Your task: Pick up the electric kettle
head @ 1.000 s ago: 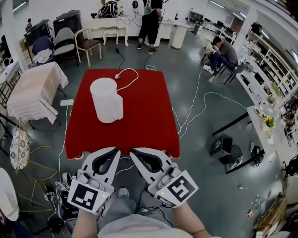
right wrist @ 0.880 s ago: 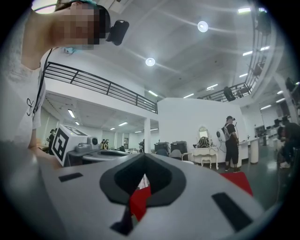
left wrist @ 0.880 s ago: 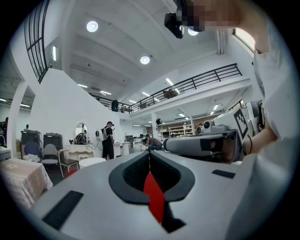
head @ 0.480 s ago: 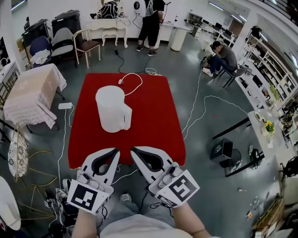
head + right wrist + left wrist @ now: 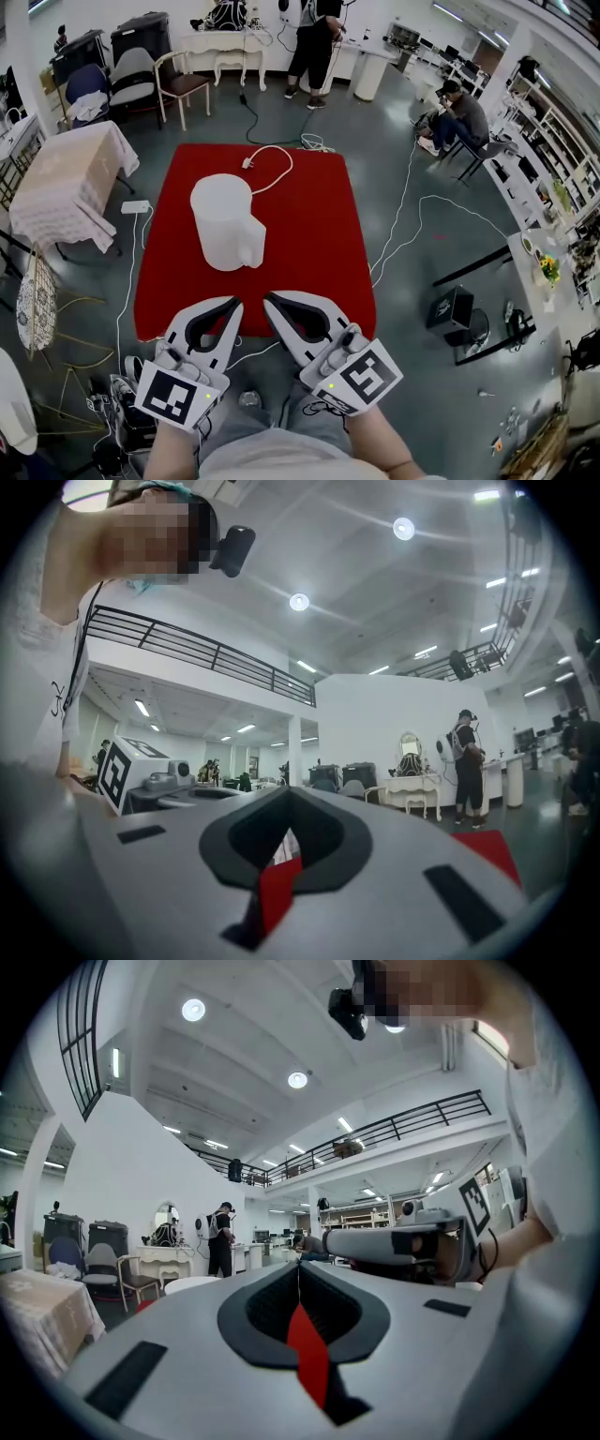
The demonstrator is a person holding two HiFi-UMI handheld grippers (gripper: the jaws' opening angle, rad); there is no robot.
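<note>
The white electric kettle (image 5: pixel 225 221) stands upright on the red table (image 5: pixel 309 234), left of its middle, with its handle (image 5: pixel 252 242) turned toward the near right. A white cord (image 5: pixel 273 161) lies behind it. My left gripper (image 5: pixel 232 304) and right gripper (image 5: pixel 269 300) are side by side at the table's near edge, well short of the kettle. Both are shut and hold nothing. In the left gripper view the shut jaws (image 5: pixel 298 1265) point level, and the kettle's white top (image 5: pixel 190 1283) peeks over them. In the right gripper view the jaws (image 5: pixel 289 791) meet too, with red table (image 5: pixel 487 847) at the right.
A cloth-covered table (image 5: pixel 61 183) and chairs (image 5: pixel 178 86) stand to the left and behind. A person stands at the back (image 5: pixel 314 37) and another sits at the right (image 5: pixel 461 105). White cables (image 5: pixel 412 220) cross the floor; a black box (image 5: pixel 450 306) sits to the right.
The table and kettle have come nearer in the head view, and the kettle's handle now shows. Both grippers have advanced together to the table's near edge and stayed shut.
</note>
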